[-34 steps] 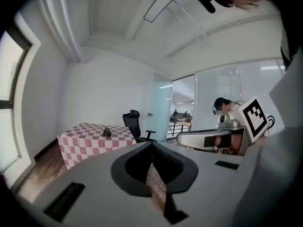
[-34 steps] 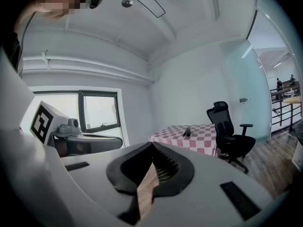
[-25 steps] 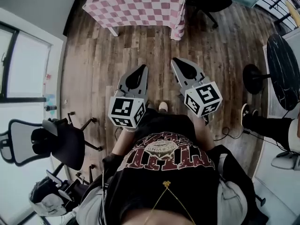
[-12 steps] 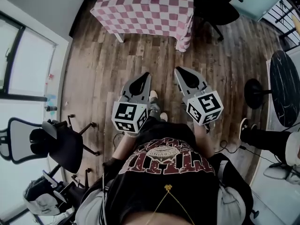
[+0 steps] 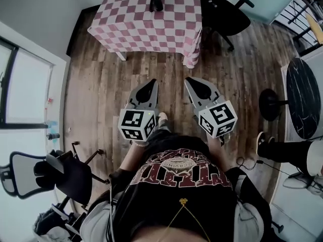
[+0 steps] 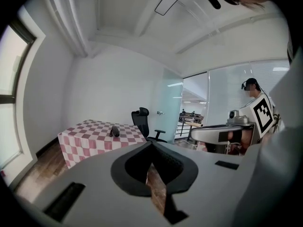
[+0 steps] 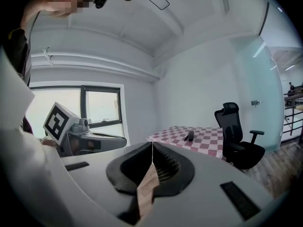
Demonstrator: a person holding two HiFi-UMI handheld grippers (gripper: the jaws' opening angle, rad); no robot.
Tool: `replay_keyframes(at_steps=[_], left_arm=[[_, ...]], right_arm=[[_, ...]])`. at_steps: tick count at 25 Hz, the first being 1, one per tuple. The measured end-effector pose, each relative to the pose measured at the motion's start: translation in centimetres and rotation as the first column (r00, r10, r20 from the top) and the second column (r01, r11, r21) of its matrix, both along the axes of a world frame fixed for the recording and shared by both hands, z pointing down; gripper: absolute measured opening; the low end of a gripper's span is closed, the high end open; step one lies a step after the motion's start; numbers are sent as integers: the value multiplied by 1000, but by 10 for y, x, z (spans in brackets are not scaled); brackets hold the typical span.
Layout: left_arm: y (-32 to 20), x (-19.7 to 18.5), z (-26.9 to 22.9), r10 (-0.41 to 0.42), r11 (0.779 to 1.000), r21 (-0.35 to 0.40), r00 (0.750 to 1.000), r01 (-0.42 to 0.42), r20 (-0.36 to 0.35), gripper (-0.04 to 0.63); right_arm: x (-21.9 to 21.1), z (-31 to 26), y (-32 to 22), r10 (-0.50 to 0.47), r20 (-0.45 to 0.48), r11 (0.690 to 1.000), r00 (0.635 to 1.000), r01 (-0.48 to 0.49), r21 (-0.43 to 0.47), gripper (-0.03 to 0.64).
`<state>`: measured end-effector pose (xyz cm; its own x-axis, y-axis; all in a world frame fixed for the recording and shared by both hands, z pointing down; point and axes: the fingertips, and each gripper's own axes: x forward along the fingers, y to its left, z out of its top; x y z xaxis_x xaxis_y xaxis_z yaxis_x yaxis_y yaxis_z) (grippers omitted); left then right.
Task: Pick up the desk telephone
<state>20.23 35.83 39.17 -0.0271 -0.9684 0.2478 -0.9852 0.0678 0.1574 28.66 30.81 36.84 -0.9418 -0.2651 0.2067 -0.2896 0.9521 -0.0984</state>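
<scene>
A: Place of the phone?
B: Far end of the scene, lying on the checked counter, about midway across its width. Dark and small; details too fine to tell.

A: Left gripper?
B: Held over the wood floor, close to the person's body and well apart from the counter, pointing towards it. Fingers closed tip to tip, nothing between them; only a sliver of floor visible below the tips.

A: Right gripper?
B: Just beside the left one and level with it in the head view, likewise aimed at the counter. Fingers pressed together, empty.

A: Surroundings?
B: Black chair at the counter's right side. Second chair near left, by the window. Round black table at the right edge. Shoe of another person on the floor, near right.
</scene>
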Motion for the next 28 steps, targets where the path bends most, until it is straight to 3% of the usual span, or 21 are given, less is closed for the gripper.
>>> replay_keyframes(at_steps=[13,19,28], left_arm=[[-68,-64,13,93,995,-49,996,-91,20,0],[-78,-84,16,83,995,-61,996,-81,27,0],[-89,-105,21,68,994,-89,996,-63,49,0]], right_arm=[[-67,6,-63,64,-23,998,998,-64,11,20],[-71,15,-76,133,-33,991,991,-134,-9,20],[-81,24,-95,153,-60,987,986,-155,-39,20]])
